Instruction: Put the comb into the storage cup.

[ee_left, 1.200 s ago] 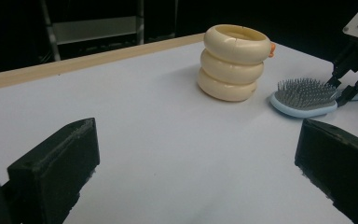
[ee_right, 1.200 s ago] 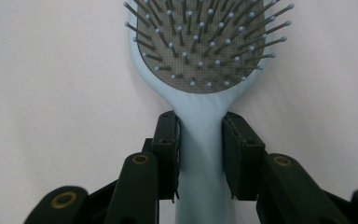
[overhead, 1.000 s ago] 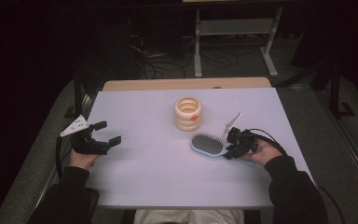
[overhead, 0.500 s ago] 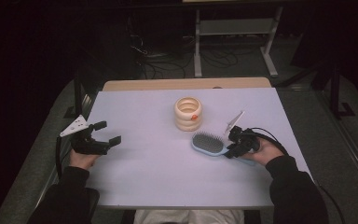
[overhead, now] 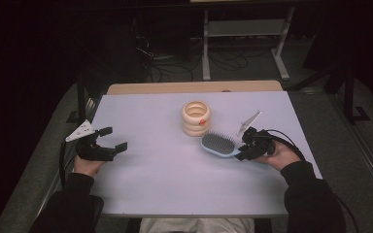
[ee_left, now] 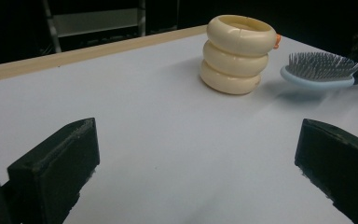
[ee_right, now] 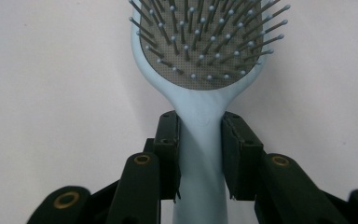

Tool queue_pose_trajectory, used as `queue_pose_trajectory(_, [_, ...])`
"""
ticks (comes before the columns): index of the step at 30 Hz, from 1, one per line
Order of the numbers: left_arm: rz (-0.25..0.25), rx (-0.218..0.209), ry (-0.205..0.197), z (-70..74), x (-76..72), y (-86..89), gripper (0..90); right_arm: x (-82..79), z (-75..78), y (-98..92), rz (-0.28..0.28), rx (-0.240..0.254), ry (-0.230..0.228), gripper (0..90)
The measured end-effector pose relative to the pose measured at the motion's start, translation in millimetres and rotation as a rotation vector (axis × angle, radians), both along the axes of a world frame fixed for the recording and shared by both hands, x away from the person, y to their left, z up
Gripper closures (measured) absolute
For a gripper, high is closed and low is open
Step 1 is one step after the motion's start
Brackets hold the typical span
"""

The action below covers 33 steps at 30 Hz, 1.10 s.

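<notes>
Two jaws of the right gripper (ee_right: 200, 154) clamp the hairbrush (overhead: 218, 144) by its handle, bristles up, right of centre in the high view, probably to carry it to the ringed cup (overhead: 196, 118). Left gripper (overhead: 108, 143) waits open, empty. Nothing has visibly shifted since earlier.

Light blue paddle hairbrush (overhead: 217, 144), oval grey cushion with ball-tipped grey pins facing up, head raised just off the white bench (overhead: 155, 179), lying near level, right of centre, handle clamped in the right claw (overhead: 245, 148), head near a cream ringed holder (overhead: 196, 118)
</notes>
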<state>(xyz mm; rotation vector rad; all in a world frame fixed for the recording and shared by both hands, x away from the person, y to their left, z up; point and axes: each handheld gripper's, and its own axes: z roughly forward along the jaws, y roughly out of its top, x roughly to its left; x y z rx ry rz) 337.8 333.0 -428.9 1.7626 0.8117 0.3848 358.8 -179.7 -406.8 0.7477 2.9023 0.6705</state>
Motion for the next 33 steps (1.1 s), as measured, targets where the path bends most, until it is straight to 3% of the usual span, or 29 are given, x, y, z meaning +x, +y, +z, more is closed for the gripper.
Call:
queue_pose_trajectory(10, [0.0,0.001,0.003,-0.4,0.5,-0.6,0.0,-2.4,13.6,0.1,0.0,0.006,-0.026,67.9])
queue_pose_trajectory(25, [0.0,-0.003,0.004,-0.4,0.4,-0.5,0.0,-5.6,54.9,7.3,0.018,0.051,-0.113,67.9])
queue_pose_trajectory(33, [-0.002,-0.004,0.002,-0.1,-0.1,-0.6,0.0,-5.3,69.0,13.5,0.037,0.072,-0.148,67.9])
